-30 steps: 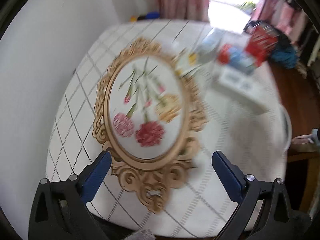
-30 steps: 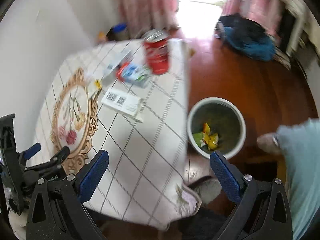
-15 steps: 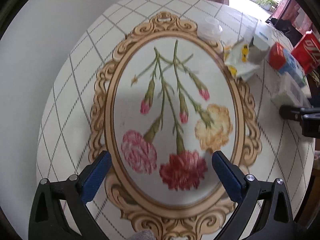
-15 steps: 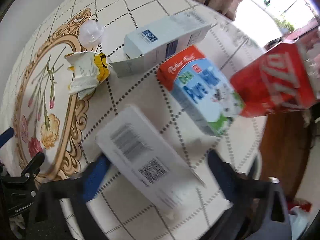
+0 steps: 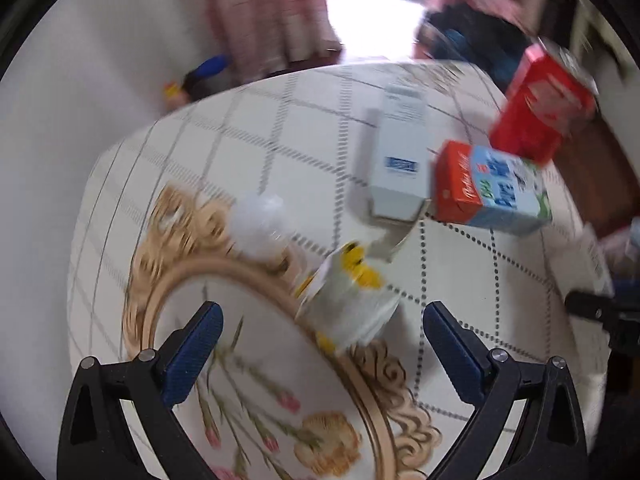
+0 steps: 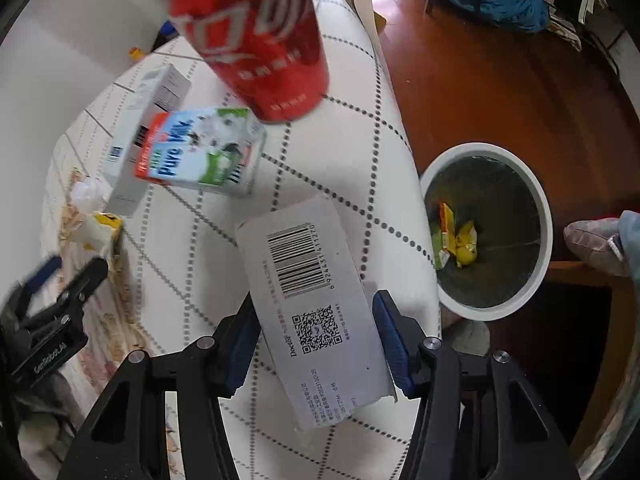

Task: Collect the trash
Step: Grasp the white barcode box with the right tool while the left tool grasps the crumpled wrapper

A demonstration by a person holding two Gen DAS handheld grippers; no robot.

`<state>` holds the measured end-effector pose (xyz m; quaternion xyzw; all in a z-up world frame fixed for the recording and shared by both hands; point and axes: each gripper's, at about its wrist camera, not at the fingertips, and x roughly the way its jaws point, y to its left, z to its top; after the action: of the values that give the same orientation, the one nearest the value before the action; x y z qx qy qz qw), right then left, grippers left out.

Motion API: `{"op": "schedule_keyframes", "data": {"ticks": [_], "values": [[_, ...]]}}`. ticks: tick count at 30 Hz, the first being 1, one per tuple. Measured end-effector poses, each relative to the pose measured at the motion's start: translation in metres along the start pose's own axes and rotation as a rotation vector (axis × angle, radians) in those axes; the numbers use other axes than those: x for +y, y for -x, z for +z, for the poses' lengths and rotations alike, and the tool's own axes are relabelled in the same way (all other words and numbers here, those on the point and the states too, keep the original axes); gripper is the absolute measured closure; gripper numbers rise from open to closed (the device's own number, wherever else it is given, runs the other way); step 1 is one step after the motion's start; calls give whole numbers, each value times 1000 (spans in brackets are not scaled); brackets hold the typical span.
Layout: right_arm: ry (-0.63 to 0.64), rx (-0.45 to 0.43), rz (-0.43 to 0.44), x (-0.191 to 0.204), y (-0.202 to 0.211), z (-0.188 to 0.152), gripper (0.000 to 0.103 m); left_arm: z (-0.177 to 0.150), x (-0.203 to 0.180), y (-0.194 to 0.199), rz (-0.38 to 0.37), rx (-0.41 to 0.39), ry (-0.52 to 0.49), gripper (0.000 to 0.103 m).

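My right gripper (image 6: 314, 338) is closed around a flat white box with a barcode (image 6: 312, 292) lying on the table; both blue pads touch its sides. My left gripper (image 5: 322, 340) is open and empty, with a crumpled white and yellow wrapper (image 5: 346, 302) lying just ahead between its fingers. A milk carton (image 6: 200, 156), a tall white box (image 5: 398, 152) and a red can (image 6: 256, 36) lie further back. A small clear plastic cup (image 5: 260, 224) sits left of the wrapper. The white bin (image 6: 486, 226) stands on the floor right of the table, with wrappers inside.
The table has a white checked cloth (image 6: 340, 128) with a gold-framed flower print (image 5: 256, 392). The table's right edge drops to a red-brown floor (image 6: 500, 80). A person's foot (image 6: 596, 244) is beside the bin. A white wall is at the left.
My right gripper moved forward over the barcode box and closed on its sides. My left gripper moved forward across the flower print to the crumpled wrapper.
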<state>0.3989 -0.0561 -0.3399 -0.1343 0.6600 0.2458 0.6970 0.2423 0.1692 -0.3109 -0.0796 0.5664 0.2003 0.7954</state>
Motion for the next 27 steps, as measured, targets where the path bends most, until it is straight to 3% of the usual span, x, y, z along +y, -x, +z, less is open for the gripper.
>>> {"op": "schedule_keyframes", "data": {"ticks": [1,3,6,12,15,27], "values": [[12,2,-12,1,-4,0,46,2,-5,-5,19,9,-32,4],[22,3,-29,2,-8,-1,46,5,-11,-12,34,22,-71,37],[44,3,-15,16,-11,-3,46,5,-6,-15,-15,30,-57,66],[144,8,-91,38,-19,0,46,-2,2,-6,-12,10,-21,71],[172,-11,-130,46,-20,-1,55,-9,5,4,-8,2,18,71],[152,-128,-45,49,33,-36,55,-45,4,83,13,-131,185,71]]}}
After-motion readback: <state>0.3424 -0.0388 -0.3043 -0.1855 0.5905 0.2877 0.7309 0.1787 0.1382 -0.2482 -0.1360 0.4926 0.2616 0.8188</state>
